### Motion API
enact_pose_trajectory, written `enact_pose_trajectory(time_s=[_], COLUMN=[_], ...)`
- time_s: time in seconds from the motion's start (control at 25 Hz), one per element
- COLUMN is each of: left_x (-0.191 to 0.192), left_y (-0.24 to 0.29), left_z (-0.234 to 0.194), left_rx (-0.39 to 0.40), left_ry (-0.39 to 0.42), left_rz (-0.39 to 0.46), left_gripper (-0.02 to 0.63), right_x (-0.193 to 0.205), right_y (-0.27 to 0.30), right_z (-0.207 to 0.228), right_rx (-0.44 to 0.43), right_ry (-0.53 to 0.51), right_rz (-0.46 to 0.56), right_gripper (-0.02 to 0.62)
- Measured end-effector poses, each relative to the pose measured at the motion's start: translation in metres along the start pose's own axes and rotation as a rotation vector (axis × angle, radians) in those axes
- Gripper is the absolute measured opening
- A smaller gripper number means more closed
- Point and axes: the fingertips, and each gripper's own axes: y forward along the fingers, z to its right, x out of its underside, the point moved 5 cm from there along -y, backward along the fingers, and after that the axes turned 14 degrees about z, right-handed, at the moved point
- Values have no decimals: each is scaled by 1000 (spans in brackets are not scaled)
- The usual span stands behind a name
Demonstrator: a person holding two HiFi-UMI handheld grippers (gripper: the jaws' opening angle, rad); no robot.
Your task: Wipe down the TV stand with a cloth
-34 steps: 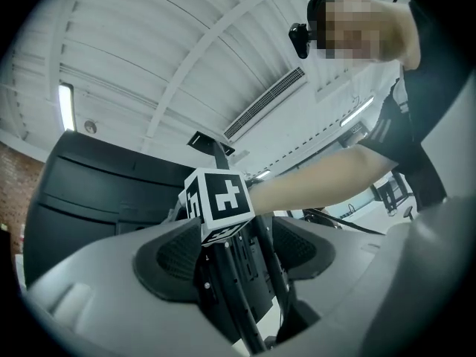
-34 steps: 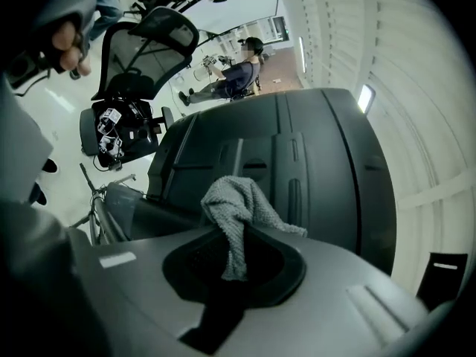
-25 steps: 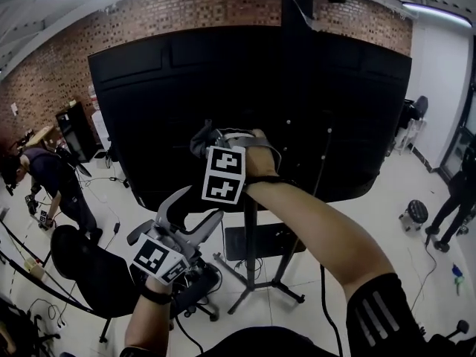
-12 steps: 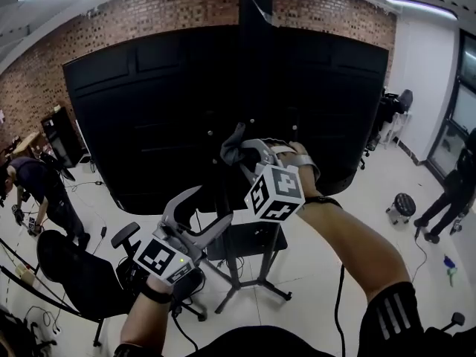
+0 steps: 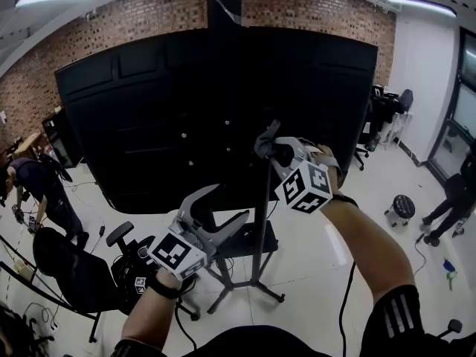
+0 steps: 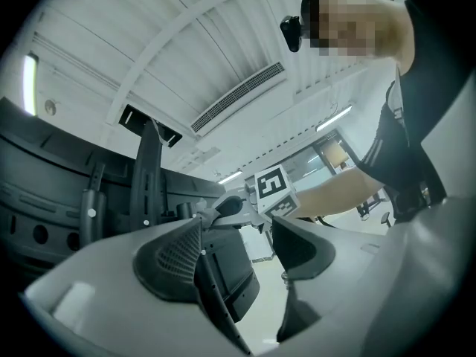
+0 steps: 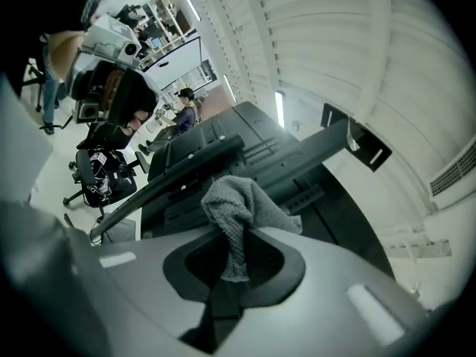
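Near the one TV (image 5: 149, 110), right gripper (image 5: 274, 152) fingers pinch one cloth (image 7: 242, 203); left gripper (image 5: 227, 205) fingers stand wide.

The cloth (image 7: 239, 210) pinched in the right tool (image 7: 238, 266) is grey and soft, coarsely woven with a rough, waffle-like texture. Both tools have smooth, matt, light-grey plastic shells. The left tool (image 6: 238, 236) carries black pads (image 6: 172, 257) with a fine mesh grain. The TV's back panel (image 5: 141, 125) is matt black plastic, moulded with ribs. The stand's pole (image 5: 262, 222) looks like black painted metal with a faint sheen. The wall (image 5: 312, 10) is rough red brick. The floor (image 5: 327, 229) is pale, smooth and glossy.
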Motion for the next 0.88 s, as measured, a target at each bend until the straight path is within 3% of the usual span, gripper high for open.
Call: enact_pose_trajectory(time_s=[0.24,0.64,0.88], left_x=[19,38,49], left_y=[34,58,69], left_z=[15,25,32], left_rx=[3,-44,-56], left_ry=[-6,14,19], left_rz=[-18,-54,-69], left_gripper=[322,322,322], right_x=[57,107,150], right_y=[10,30,9], right_z=[16,22,40], right_rx=[-9,-47,0], right_ry=[133,99,192], right_rz=[-11,-45,-59], right_gripper=[32,32,32])
